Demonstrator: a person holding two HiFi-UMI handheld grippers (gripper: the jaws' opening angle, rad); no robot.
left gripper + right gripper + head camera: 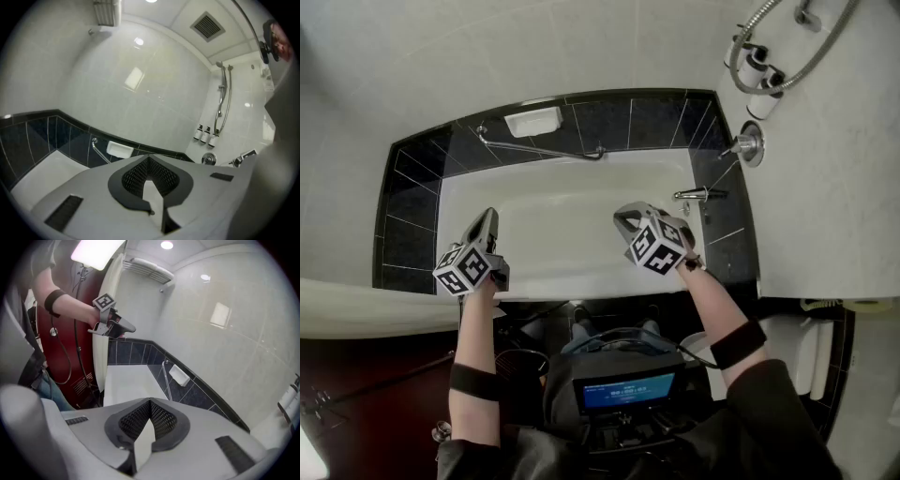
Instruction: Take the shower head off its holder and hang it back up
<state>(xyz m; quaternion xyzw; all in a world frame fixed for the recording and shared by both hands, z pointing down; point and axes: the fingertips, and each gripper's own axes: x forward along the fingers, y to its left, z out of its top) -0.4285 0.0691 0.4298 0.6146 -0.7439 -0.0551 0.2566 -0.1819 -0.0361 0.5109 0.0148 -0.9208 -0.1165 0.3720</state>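
Evidently the first step is not yet started: the left tongs [490, 217] and right tongs [624, 217] are both clenched on nothing over the white bathtub [562, 216]. The chrome shower head [219, 64] sits small in its holder atop the wall rail, at two o'clock in the left gripper view, with its ribbed metal hose [806, 58] looping below. Next, probably, one set of tongs must rise, release and close on the handle.

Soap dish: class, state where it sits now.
In the head view, the white soap dish sits on the dark tile band, upper left, just above the grab bar.
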